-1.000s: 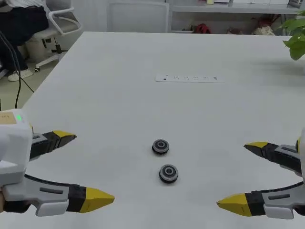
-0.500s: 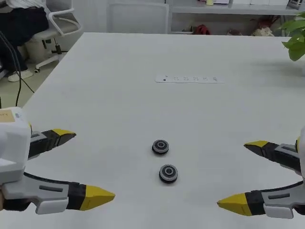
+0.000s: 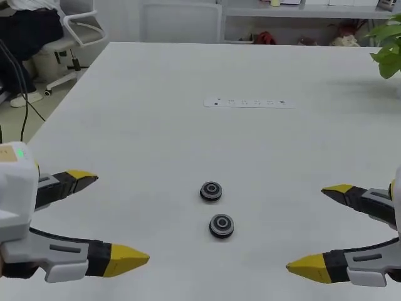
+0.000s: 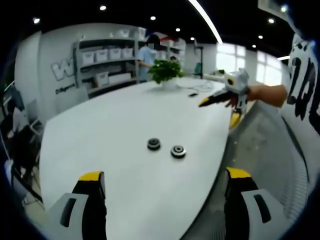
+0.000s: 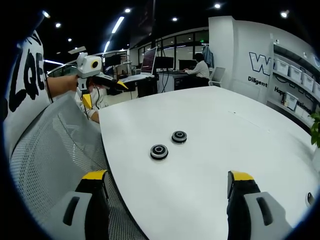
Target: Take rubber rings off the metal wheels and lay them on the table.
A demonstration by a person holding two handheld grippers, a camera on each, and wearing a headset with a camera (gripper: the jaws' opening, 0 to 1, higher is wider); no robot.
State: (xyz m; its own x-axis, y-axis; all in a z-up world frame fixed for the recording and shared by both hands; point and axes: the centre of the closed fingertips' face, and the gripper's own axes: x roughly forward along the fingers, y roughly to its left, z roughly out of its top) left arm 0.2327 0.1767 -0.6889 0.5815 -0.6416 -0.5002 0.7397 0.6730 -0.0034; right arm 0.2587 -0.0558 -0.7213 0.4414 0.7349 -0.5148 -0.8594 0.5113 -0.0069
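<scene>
Two small metal wheels with black rubber rings lie flat on the white table. The farther wheel (image 3: 211,192) (image 4: 154,145) (image 5: 179,137) sits just behind the nearer wheel (image 3: 221,226) (image 4: 178,151) (image 5: 159,152). My left gripper (image 3: 113,216) (image 4: 165,187) hovers at the lower left, well apart from the wheels, jaws wide open and empty. Over at the lower right, my right gripper (image 3: 316,229) (image 5: 167,187) is likewise open with nothing between its yellow tips. Each gripper also shows in the other's view, the right gripper (image 4: 220,100) and the left gripper (image 5: 102,82).
A white power strip (image 3: 249,103) lies farther back on the table (image 3: 156,94). A potted plant (image 3: 388,44) (image 4: 165,72) stands at the far right. An office chair (image 3: 69,31) and a seated person are beyond the left edge. Shelves line the back wall.
</scene>
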